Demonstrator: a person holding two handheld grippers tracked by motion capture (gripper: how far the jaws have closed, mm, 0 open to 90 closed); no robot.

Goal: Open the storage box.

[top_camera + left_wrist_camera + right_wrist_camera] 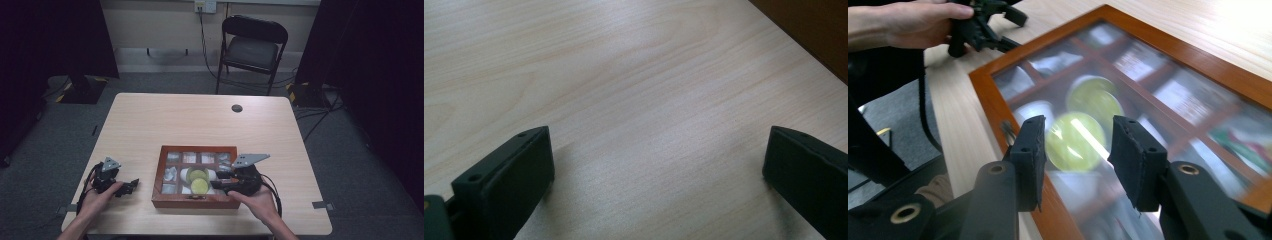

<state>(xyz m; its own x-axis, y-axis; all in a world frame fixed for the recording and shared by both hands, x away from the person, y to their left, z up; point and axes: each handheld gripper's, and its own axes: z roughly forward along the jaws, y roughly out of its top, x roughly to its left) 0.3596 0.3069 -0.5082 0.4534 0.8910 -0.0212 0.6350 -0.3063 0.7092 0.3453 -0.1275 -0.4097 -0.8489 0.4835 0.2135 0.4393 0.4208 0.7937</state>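
Wooden compartment box [195,176] sits at table's near edge, glass lid shut, yellow-green round items [1078,140] underneath. Right gripper [1075,150], jaws apart, hovers over lid's front rim, prob. lining up w/ small latch [1008,131]. Left gripper [129,187], jaws wide, rests on table [200,120]. Glare blurs other compartments' contents.
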